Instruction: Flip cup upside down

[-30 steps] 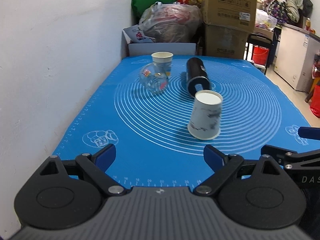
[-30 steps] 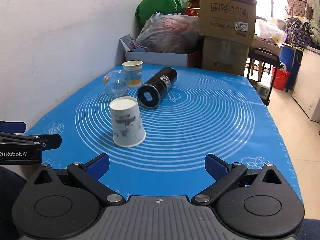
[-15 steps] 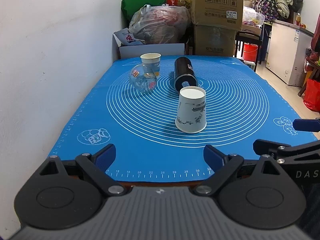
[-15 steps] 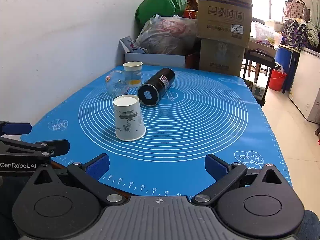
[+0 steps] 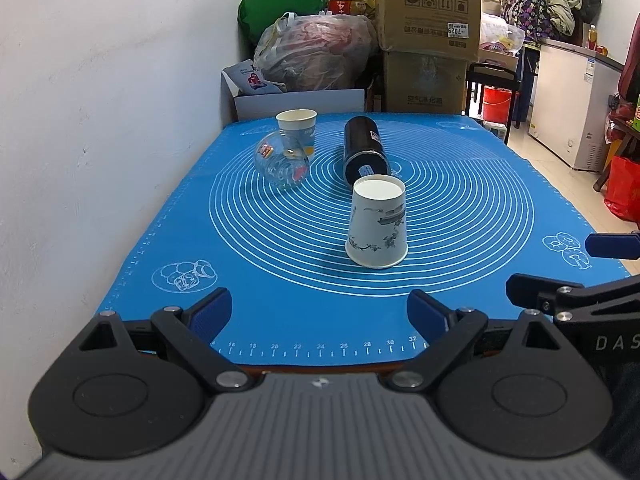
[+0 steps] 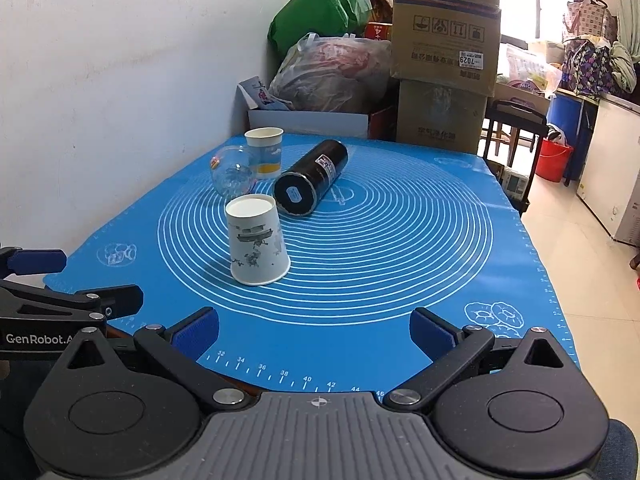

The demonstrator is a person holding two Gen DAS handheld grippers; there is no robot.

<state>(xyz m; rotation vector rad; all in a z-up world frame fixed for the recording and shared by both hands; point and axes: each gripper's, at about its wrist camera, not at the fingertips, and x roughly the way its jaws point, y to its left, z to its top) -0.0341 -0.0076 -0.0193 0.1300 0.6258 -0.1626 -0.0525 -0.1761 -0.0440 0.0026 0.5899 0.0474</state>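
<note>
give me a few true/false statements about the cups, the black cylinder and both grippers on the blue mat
1. The nearest paper cup stands mouth down on the blue mat. True.
2. The black cylinder stands upright. False: it lies on its side.
3. The left gripper is shut on a cup. False: it is open and holds nothing.
4. The far paper cup stands mouth up. True.
5. The right gripper is open. True.
6. The clear glass sits inside the far paper cup. False: it lies on the mat in front of it.

Inverted paper cup (image 6: 258,240) on blue mat (image 6: 400,248), right gripper (image 6: 316,330) fingers apart
</note>
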